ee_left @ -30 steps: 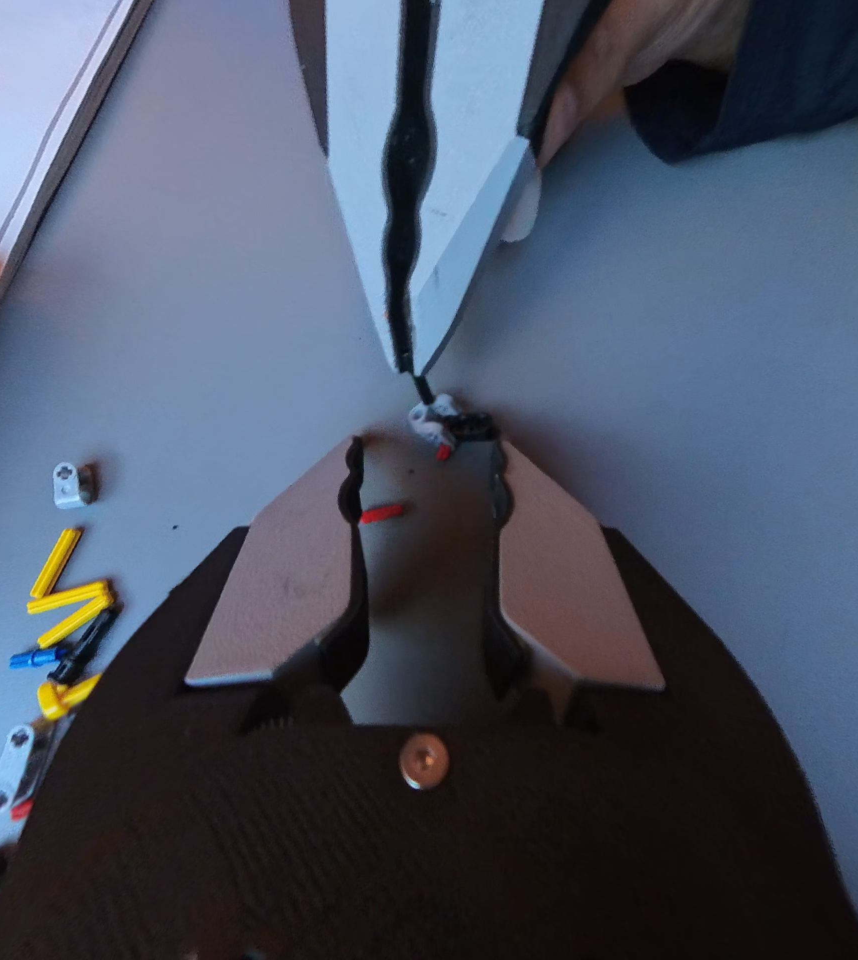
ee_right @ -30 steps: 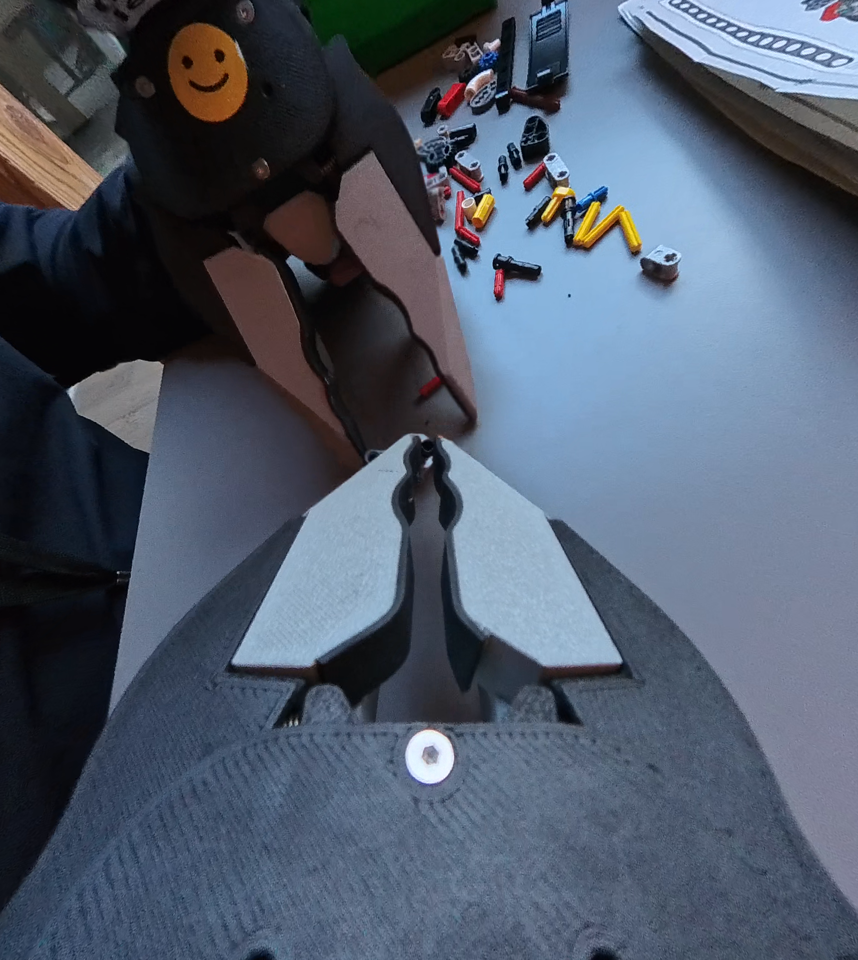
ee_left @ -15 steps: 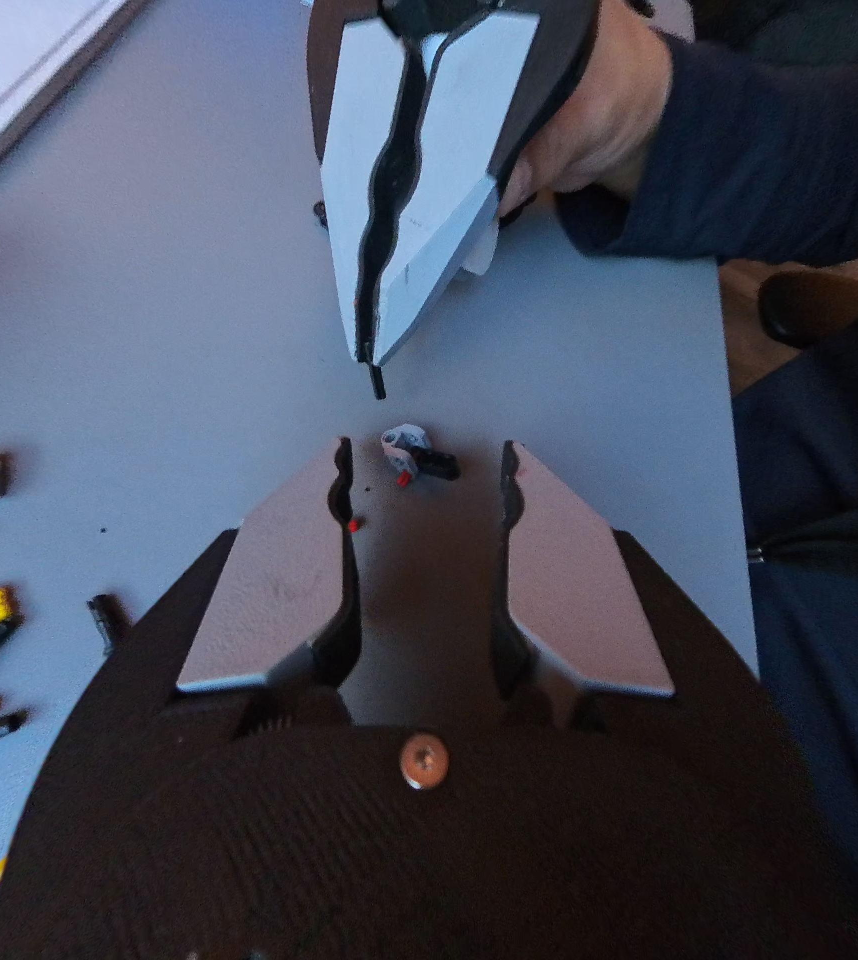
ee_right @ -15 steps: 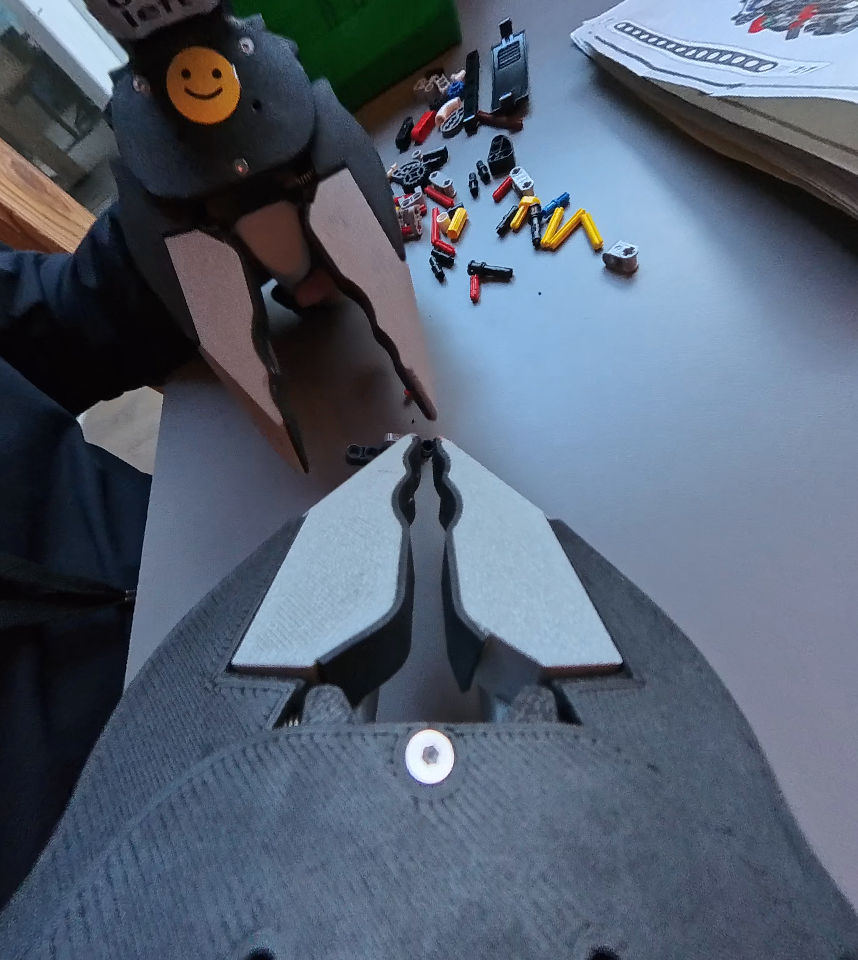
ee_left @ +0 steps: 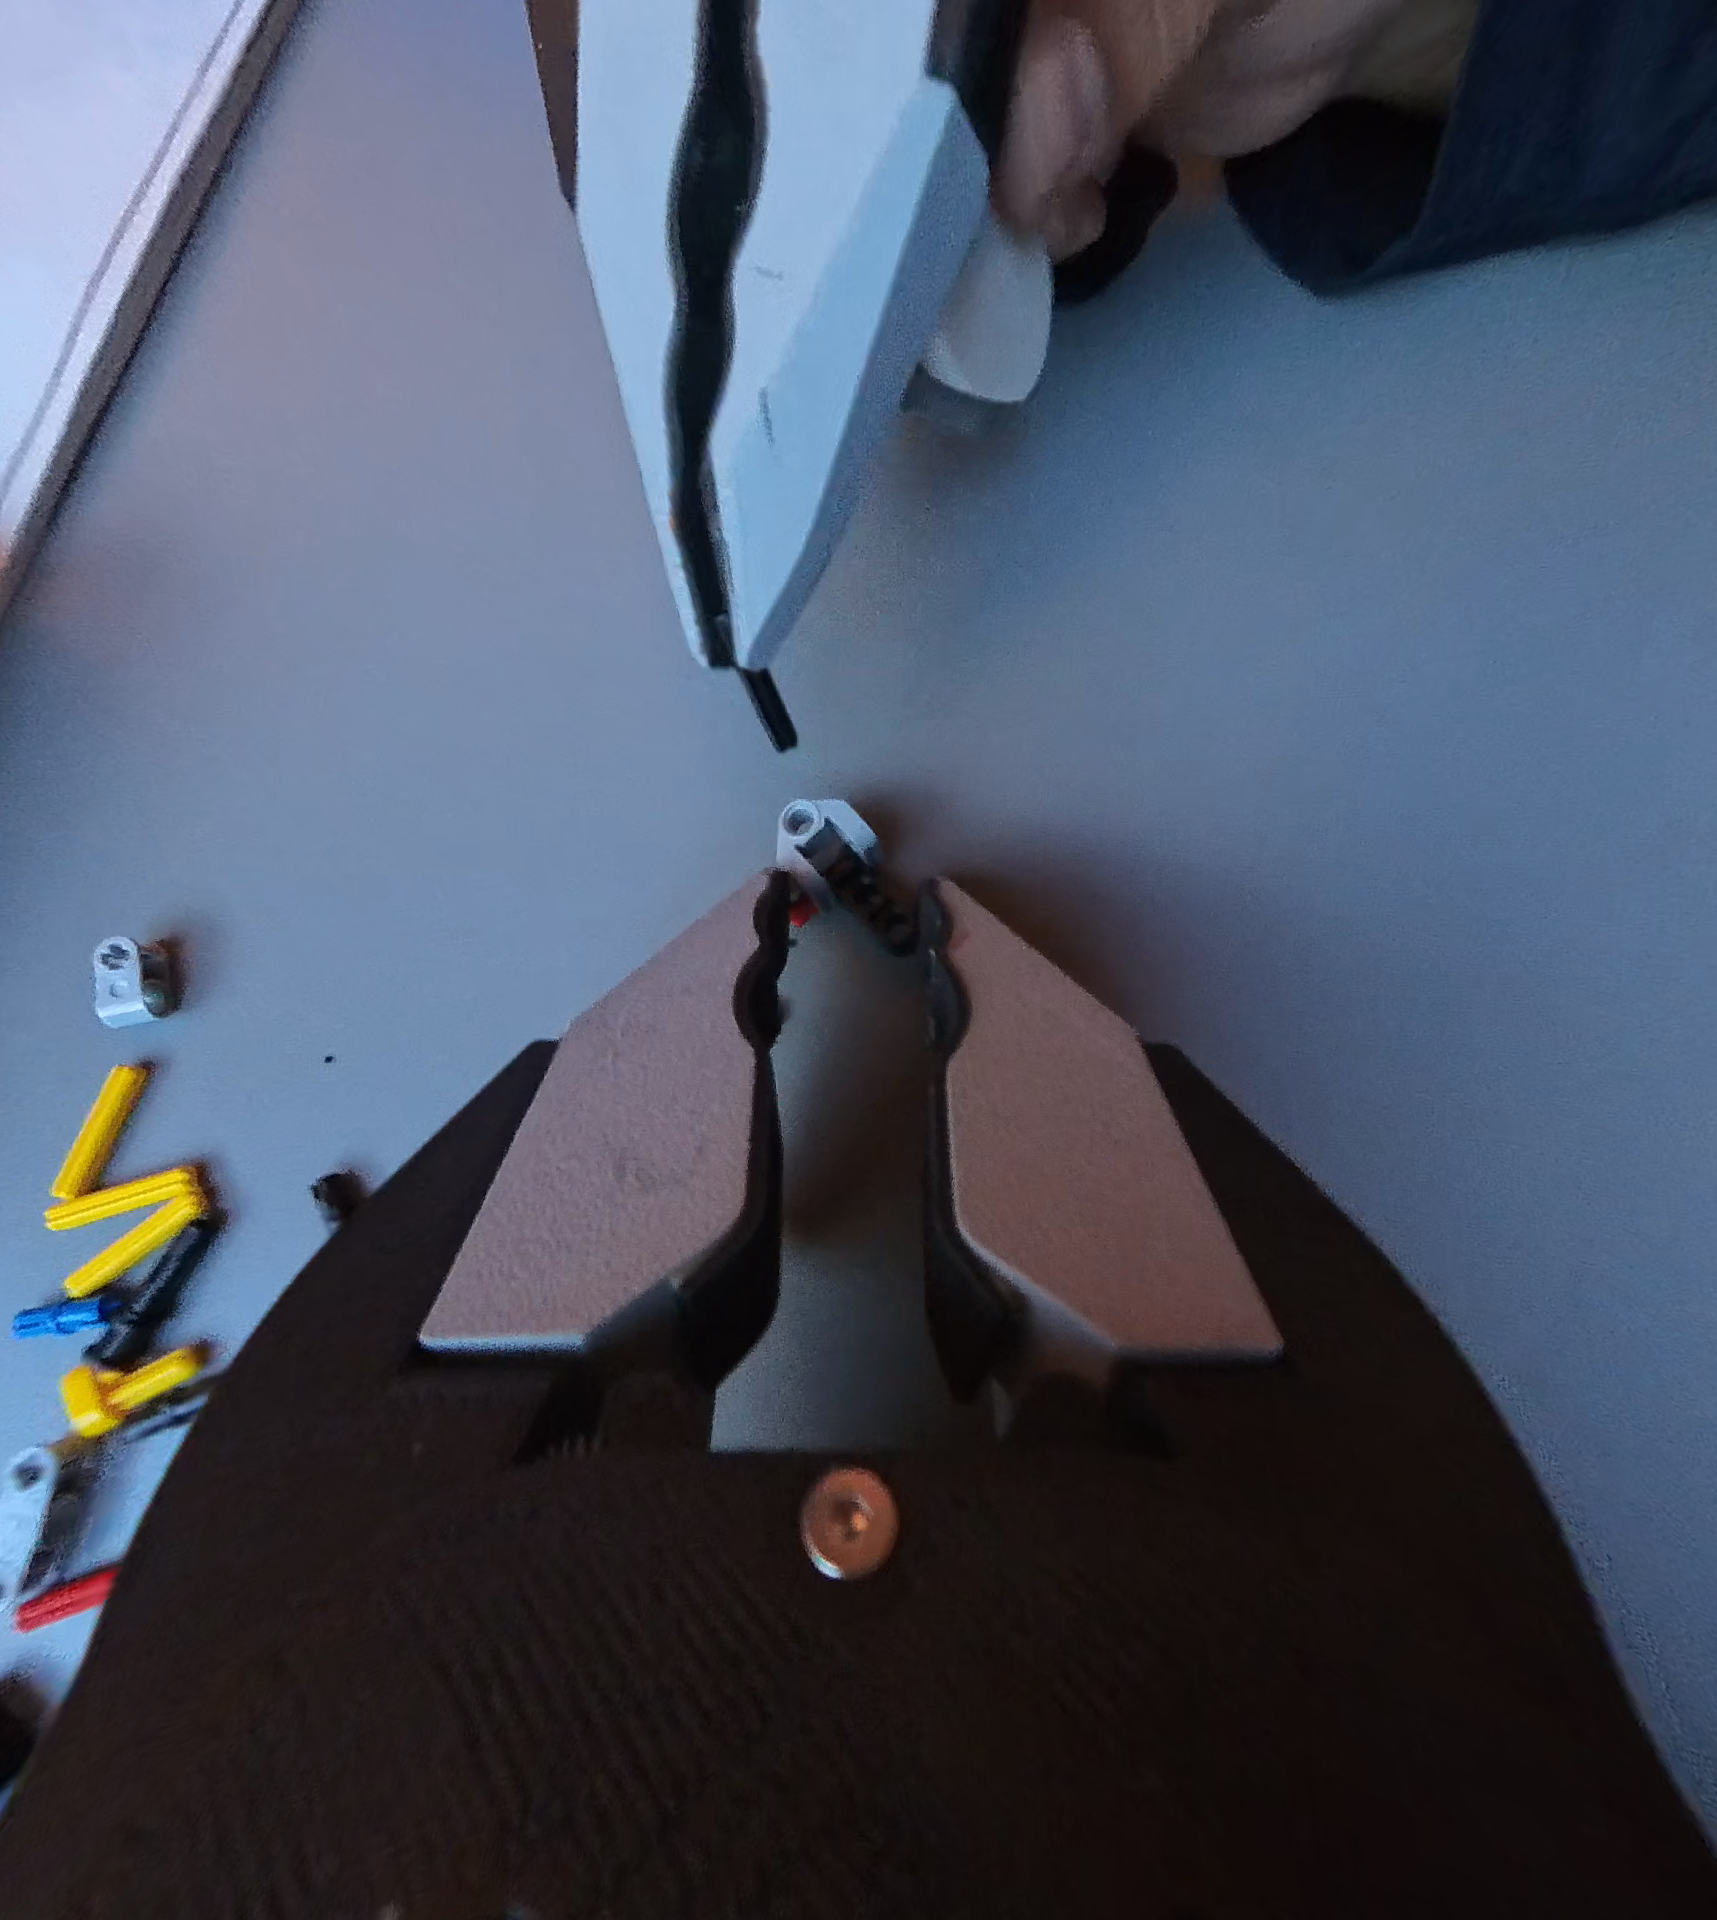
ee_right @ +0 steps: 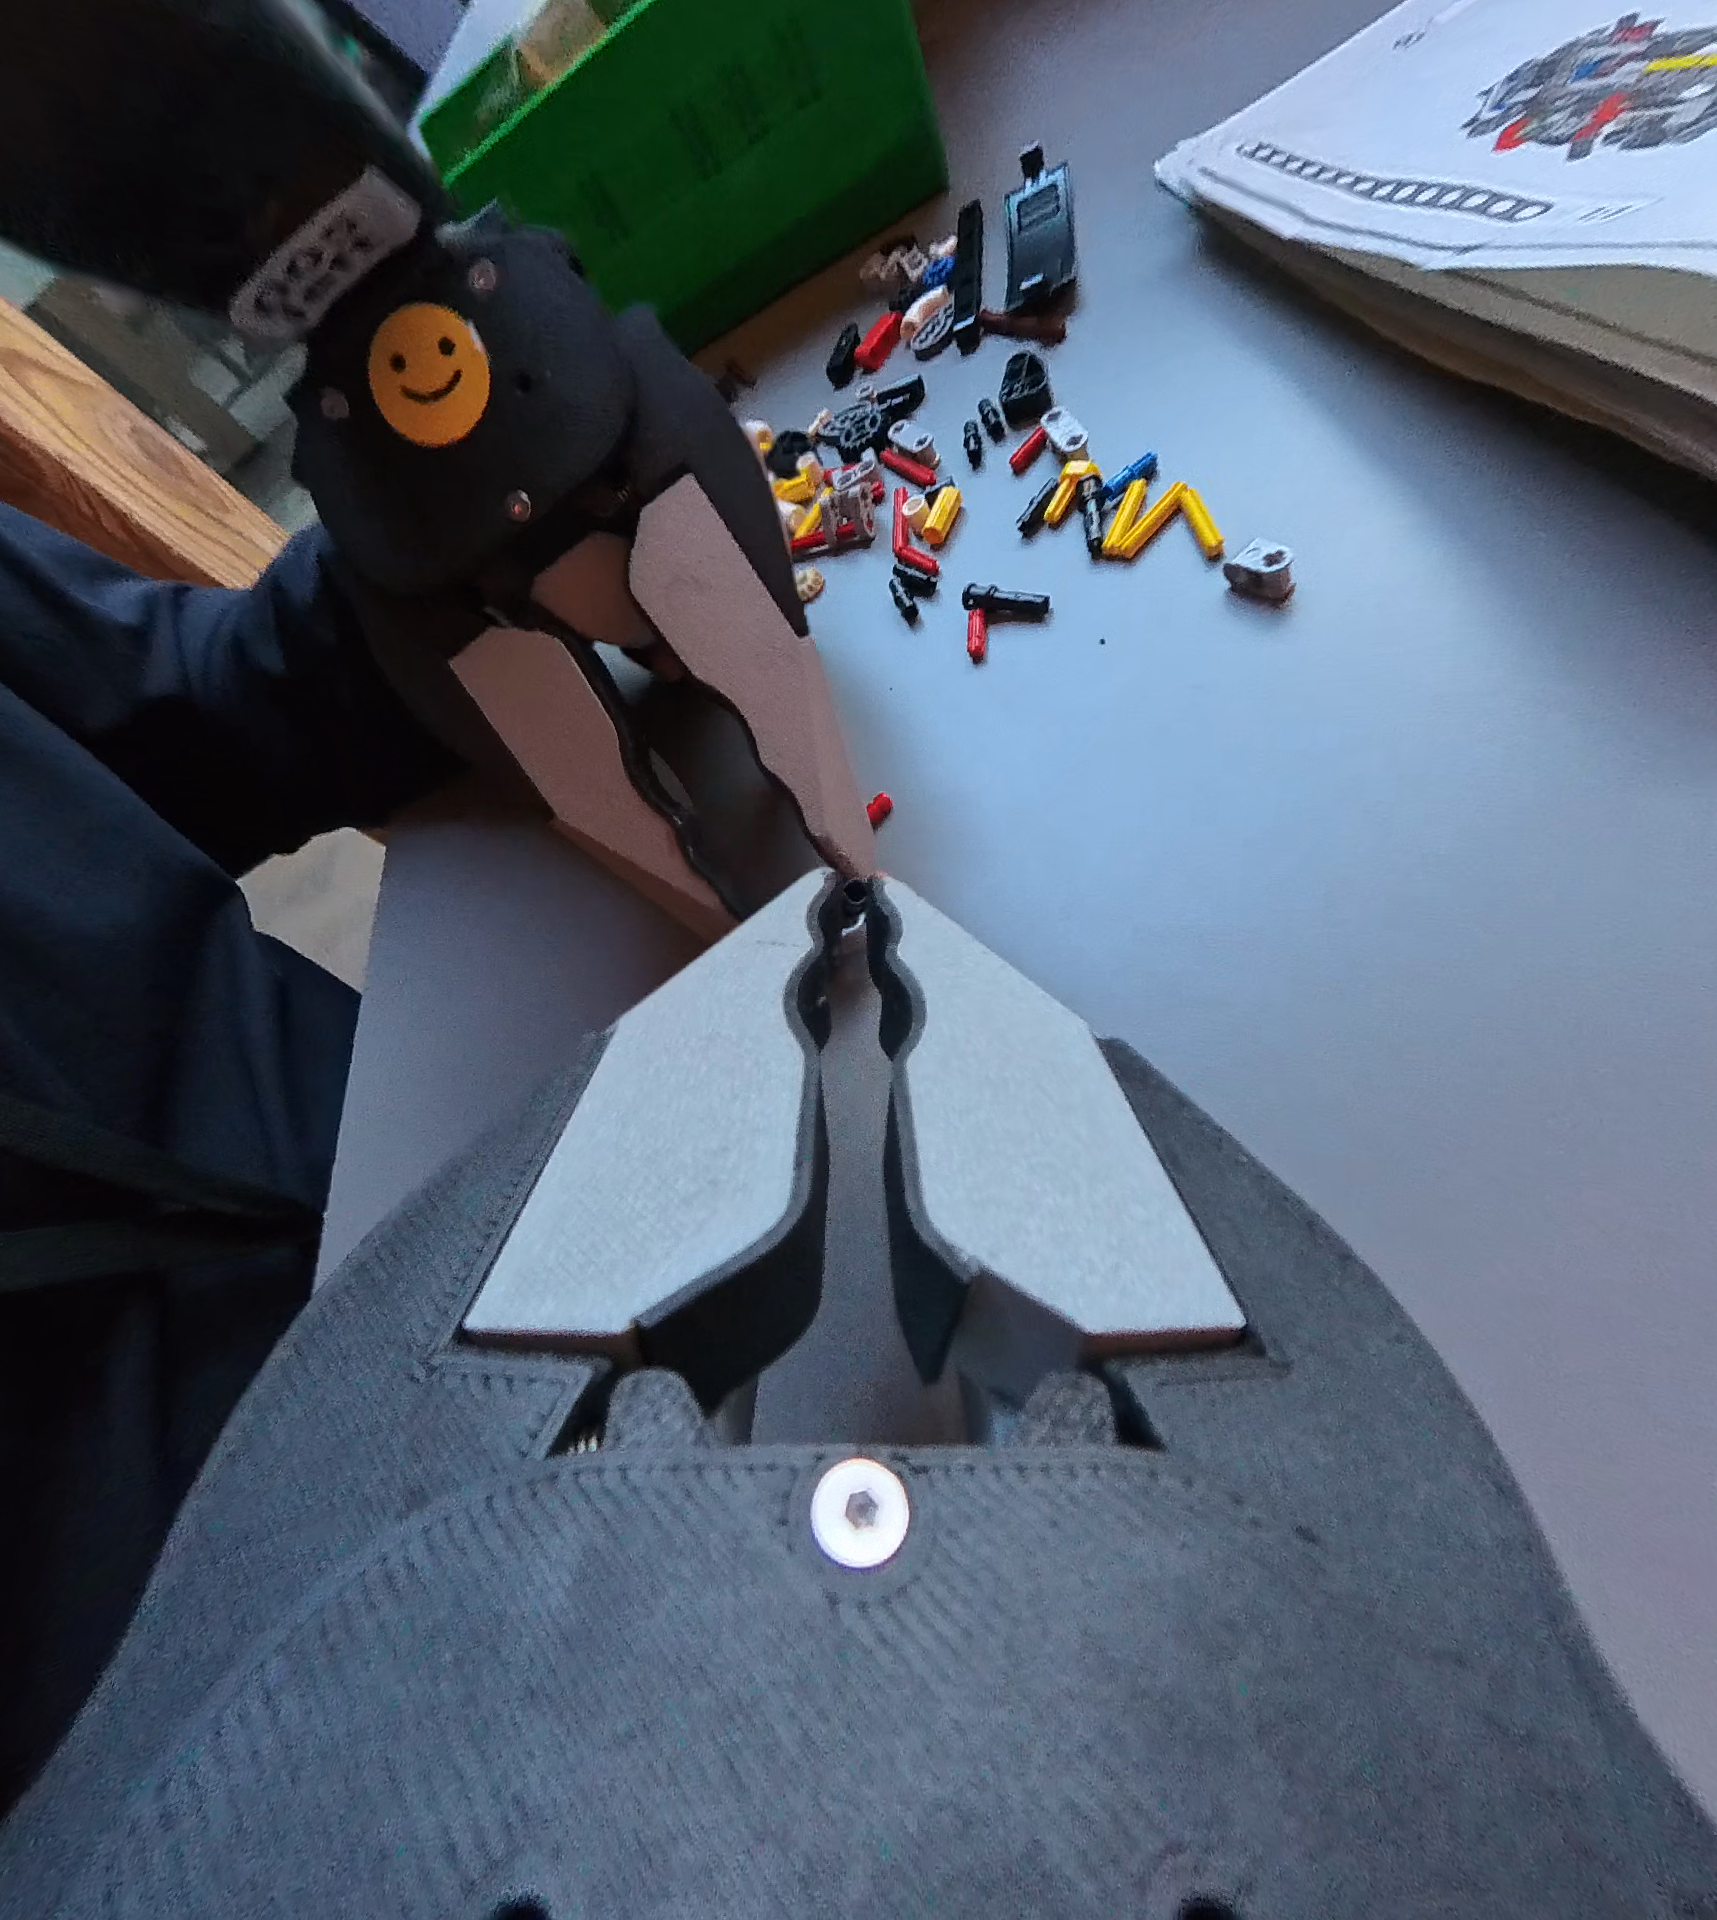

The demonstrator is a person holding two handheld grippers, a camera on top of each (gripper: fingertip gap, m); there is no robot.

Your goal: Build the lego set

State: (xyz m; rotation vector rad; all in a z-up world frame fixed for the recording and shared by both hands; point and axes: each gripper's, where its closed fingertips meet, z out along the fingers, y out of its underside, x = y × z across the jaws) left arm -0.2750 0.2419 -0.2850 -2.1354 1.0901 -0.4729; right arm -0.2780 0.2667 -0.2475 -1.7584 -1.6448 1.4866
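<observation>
The left tongs (ee_left: pixel 854 914) clench a small white-and-black plastic connector assembly (ee_left: pixel 838 868) resting on the grey surface (ee_left: pixel 1353 727). The right tongs (ee_right: pixel 852 896) hover just beyond it, gripping a short black plastic pin (ee_left: pixel 769 710). Loose yellow, red and black plastic pieces (ee_right: pixel 989 488) lie well apart.

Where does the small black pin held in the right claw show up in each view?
Left wrist view: the black pin sticks out of the shut right claw, upper middle, above the left claw's tips.
Right wrist view: black pin seen end-on at that claw's own tips, centre.
Shared landmark: the yellow sticks on the grey table.
</observation>
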